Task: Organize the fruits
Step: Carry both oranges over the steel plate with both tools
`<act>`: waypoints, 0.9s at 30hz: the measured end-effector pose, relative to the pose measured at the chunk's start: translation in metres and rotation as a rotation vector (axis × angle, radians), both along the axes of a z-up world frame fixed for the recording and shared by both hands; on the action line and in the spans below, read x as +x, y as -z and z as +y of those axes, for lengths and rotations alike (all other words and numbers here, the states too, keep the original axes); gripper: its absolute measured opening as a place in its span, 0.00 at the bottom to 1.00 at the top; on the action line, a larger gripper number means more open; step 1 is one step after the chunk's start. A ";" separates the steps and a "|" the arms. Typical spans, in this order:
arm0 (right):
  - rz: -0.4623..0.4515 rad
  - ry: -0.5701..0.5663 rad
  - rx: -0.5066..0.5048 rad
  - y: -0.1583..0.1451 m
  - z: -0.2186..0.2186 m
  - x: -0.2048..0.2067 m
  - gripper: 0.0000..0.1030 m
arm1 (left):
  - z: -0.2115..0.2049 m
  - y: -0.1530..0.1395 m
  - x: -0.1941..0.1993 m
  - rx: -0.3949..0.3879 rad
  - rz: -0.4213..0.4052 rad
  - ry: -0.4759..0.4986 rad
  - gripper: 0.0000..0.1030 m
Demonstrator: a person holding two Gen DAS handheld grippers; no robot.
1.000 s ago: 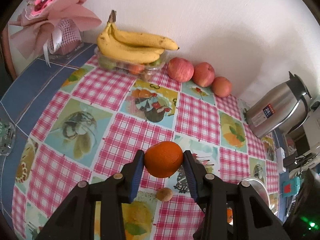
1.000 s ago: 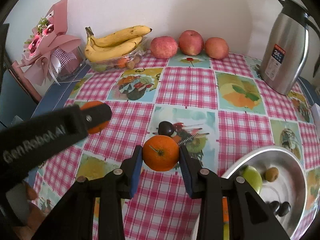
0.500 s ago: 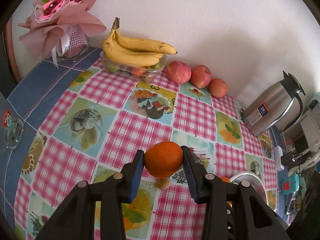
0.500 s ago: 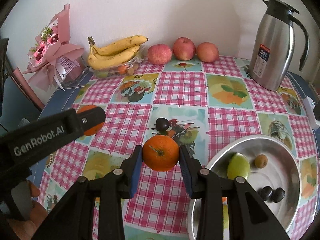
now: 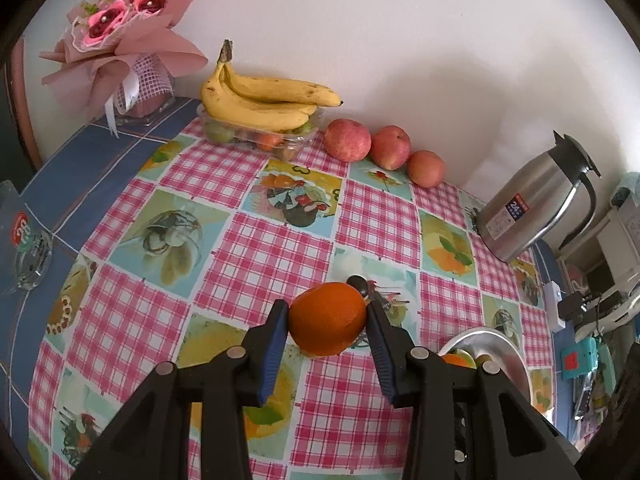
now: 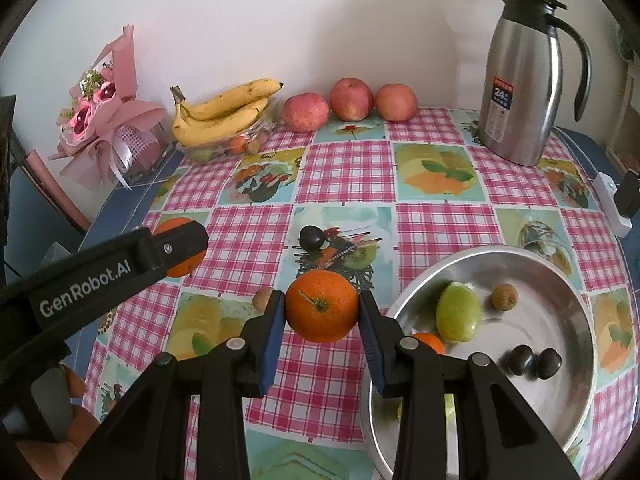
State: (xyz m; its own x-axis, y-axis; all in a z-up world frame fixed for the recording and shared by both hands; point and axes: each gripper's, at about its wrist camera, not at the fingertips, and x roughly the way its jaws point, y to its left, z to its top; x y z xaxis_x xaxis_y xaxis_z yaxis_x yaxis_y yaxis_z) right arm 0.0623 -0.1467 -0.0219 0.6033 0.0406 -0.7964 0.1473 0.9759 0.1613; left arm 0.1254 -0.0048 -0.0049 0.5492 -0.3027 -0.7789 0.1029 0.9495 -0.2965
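At the far left of the table [image 6: 348, 184], a pink-wrapped bouquet [image 6: 102, 128] is being seen against the wall. Just to its right, a bunch of bananas [image 6: 222, 114] is being carried on top of a clear plastic container [image 6: 224, 146] of small fruits. Three apples [image 6: 352, 98] are being lined up along the wall beside it.

Lower down on the left, an orange [image 5: 328, 319] is being clamped between the blue pads of the left gripper [image 5: 327, 320] and is being held above the checked tablecloth; in the right wrist view this same gripper [image 6: 178, 250] is being seen from the side, with its orange [image 6: 176, 248] partly hidden behind a finger.

Toward the middle, a small brown fruit [image 6: 262, 298] is being left on the cloth just beside the right gripper's left finger, and a dark plum [image 6: 311, 237] is being left farther back on a printed tile. A second orange [image 6: 322, 306], stem end facing the camera, is being gripped tightly by the right gripper [image 6: 322, 312], close to the rim of a metal bowl [image 6: 576, 380].

Inside the bowl, a green fruit [image 6: 457, 312], a small brown fruit [image 6: 504, 297], two dark plums [image 6: 532, 362] and part of another orange [image 6: 430, 342] are being held. At the far right rear, a steel thermos jug [image 6: 520, 80] is being kept upright on the table.
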 end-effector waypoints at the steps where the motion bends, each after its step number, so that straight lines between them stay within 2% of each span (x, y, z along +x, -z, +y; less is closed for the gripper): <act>1: -0.003 0.003 0.002 -0.001 -0.001 -0.002 0.37 | 0.000 -0.001 -0.002 -0.001 -0.001 0.003 0.41; 17: -0.037 0.057 0.025 -0.013 -0.019 -0.036 0.37 | -0.011 -0.016 -0.037 -0.006 -0.044 0.022 0.41; 27: -0.004 0.137 0.034 -0.005 -0.050 -0.043 0.37 | -0.030 -0.018 -0.040 0.003 -0.050 0.068 0.41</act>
State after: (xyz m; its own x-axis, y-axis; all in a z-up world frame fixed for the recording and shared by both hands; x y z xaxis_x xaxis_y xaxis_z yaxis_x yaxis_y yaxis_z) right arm 0.0197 -0.1969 -0.0169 0.6084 -0.0157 -0.7935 0.2779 0.9407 0.1944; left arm 0.0853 -0.0353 0.0133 0.5654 -0.3382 -0.7523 0.1814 0.9407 -0.2866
